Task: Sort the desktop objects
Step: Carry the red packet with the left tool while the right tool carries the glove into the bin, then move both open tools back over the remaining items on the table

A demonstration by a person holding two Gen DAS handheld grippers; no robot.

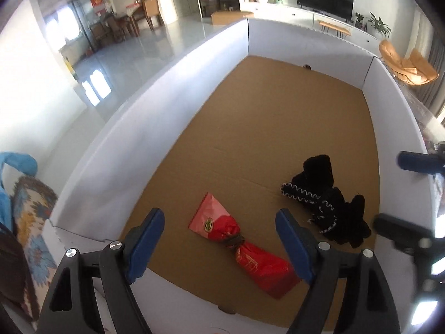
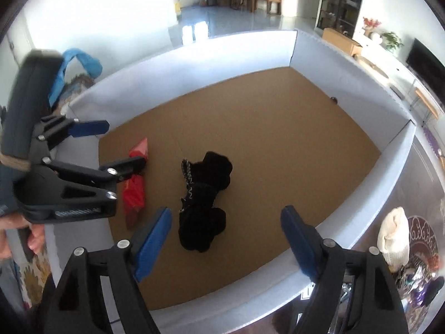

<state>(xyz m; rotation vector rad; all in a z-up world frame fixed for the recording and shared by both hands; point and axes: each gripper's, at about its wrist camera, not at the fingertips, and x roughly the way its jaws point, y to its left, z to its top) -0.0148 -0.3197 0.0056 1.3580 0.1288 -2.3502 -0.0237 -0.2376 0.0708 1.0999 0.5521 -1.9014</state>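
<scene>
A red tied gift bag (image 1: 239,243) lies on the cardboard floor (image 1: 272,128) of a white-walled pen, near its front edge. A black knitted garment with white trim (image 1: 324,199) lies to its right. My left gripper (image 1: 219,245) is open and empty, hovering above the red bag. In the right wrist view the black garment (image 2: 204,194) lies ahead of my open, empty right gripper (image 2: 226,239), which hovers over the front wall. The left gripper (image 2: 122,144) shows there at the left, over the red bag (image 2: 136,178). The right gripper (image 1: 400,192) shows at the right edge of the left wrist view.
White walls (image 1: 178,89) enclose the cardboard floor on all sides. A small dark object (image 1: 306,67) sits at the far wall. A patterned cloth and blue bag (image 1: 19,167) lie outside at the left. A white knitted item (image 2: 395,236) lies outside at the right.
</scene>
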